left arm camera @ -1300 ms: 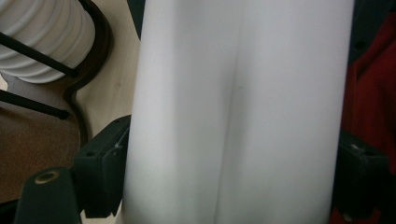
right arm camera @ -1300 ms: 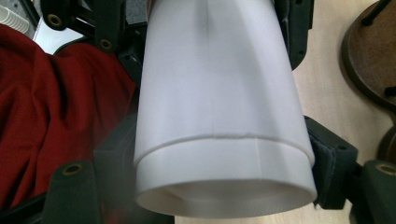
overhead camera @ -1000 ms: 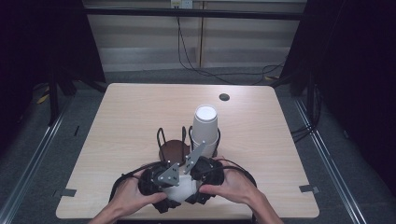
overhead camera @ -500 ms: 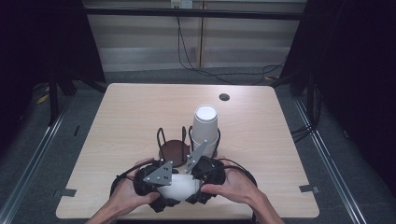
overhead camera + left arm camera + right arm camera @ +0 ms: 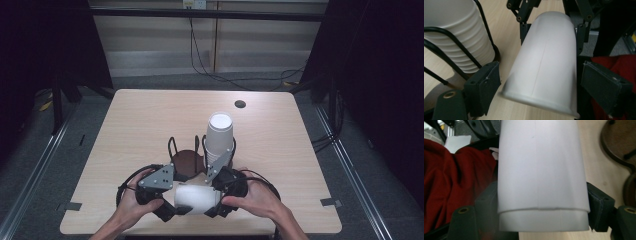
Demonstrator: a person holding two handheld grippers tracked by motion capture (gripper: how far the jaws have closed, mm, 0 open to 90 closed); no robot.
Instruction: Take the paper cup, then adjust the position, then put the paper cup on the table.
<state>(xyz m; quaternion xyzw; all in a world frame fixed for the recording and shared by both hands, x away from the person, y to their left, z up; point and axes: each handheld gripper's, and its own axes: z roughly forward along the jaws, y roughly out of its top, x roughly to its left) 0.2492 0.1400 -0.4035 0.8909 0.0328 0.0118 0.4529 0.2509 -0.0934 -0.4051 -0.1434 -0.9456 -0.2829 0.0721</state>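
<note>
Near the counter's (image 5: 150, 115) front edge, two hand-held grippers are meeting on one white cup (image 5: 197, 199) lying sideways: right hand-held gripper (image 5: 214, 206) clamping it, left hand-held gripper (image 5: 176, 210) closing, pads not touching; one cup stack (image 5: 219, 137) standing behind.

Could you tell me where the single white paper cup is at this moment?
In the high view the white paper cup lies sideways at the table's near edge, between the left gripper and right gripper, just in front of the wire rack.
</note>
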